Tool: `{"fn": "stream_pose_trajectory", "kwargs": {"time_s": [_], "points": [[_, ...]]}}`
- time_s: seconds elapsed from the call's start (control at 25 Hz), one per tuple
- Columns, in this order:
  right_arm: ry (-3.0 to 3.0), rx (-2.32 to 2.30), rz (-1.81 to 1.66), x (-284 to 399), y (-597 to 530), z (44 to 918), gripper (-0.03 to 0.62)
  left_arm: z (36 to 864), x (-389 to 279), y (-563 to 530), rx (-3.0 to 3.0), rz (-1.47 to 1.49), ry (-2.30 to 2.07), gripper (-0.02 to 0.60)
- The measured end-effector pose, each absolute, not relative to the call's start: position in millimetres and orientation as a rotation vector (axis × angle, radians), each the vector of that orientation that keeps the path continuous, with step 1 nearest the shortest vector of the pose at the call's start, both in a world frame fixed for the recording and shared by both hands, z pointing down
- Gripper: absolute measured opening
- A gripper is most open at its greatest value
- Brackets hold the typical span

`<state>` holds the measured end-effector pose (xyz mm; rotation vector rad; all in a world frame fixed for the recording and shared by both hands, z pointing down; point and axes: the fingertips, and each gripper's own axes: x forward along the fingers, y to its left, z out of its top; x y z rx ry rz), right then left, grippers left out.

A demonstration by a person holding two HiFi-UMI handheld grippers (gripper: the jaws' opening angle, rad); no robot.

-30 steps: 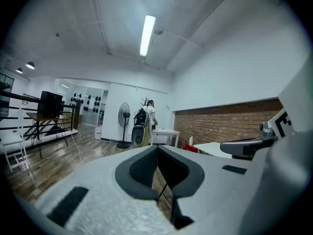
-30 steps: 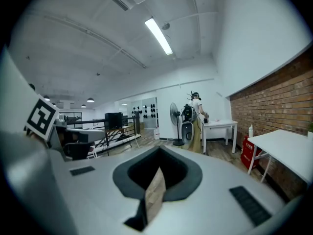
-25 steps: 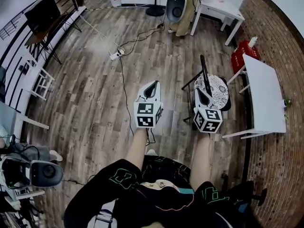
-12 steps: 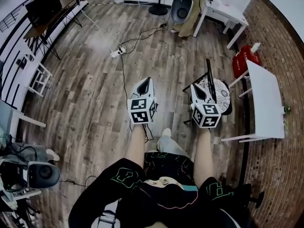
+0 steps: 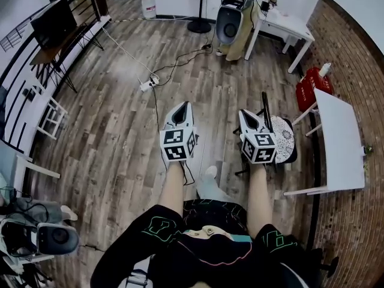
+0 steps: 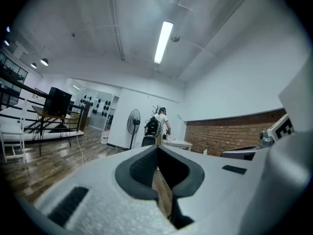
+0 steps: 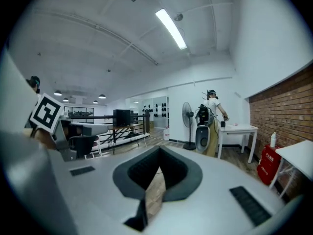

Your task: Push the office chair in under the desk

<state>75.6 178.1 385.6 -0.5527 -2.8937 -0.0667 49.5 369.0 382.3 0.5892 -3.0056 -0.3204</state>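
Office chair [image 5: 283, 134]: standing on the wood floor [image 5: 108, 137] at the right of the head view, just beside the left long edge of the white counter [image 5: 337, 138]. The patterned seat lies clear of the counter top, close to the counter's near legs; no part of it shows beneath the top.

Orientation: the black backrest [image 5: 263, 104] is seen edge-on as a thin dark bar on the side of the seat away from the counter, so the seat front points toward the counter. The bar's long axis runs up and down the picture, roughly parallel to the counter's long edge.

Right tool [image 5: 245, 115]: closed, pads together, nothing between them. It points away from the person, and in the head view its body overlaps the backrest side of the chair. Contact with the backrest cannot be confirmed.

Left tool [image 5: 182, 108]: closed and empty, pads meeting. It is held level beside the right one, over bare floor, well apart from the chair.

Surroundings: a red crate [image 5: 309, 86] sits on the floor past the counter's far end. Farther off, a second white table [image 5: 289, 26] has a person [image 5: 235, 8] standing at it and a pedestal fan [image 5: 198, 8] beside. A power strip [image 5: 147, 84] with trailing cables lies on the floor ahead of the left tool.
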Motion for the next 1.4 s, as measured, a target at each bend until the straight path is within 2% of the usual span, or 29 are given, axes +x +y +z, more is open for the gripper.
{"fn": "stream_pose_trajectory", "kwargs": {"time_s": [0.36,0.52,0.92,1.4], "points": [[-2.887,-0.562,-0.002,-21.6,164.2,376.4,0.005,379.3,-42.1,343.5,0.638,-0.252,-2.952,0.006],[-2.852,-0.553,-0.024,-61.6,137.4,391.4,0.005,395.0,-85.8,313.1,0.635,-0.299,-2.907,0.006],[-2.877,-0.482,0.065,-164.9,84.5,390.8,0.005,399.8,-183.3,258.5,0.729,-0.197,-2.871,0.006],[-2.883,-0.357,0.153,-214.0,31.3,405.5,0.005,411.9,-239.6,205.4,0.848,-0.098,-2.804,0.006]]}}
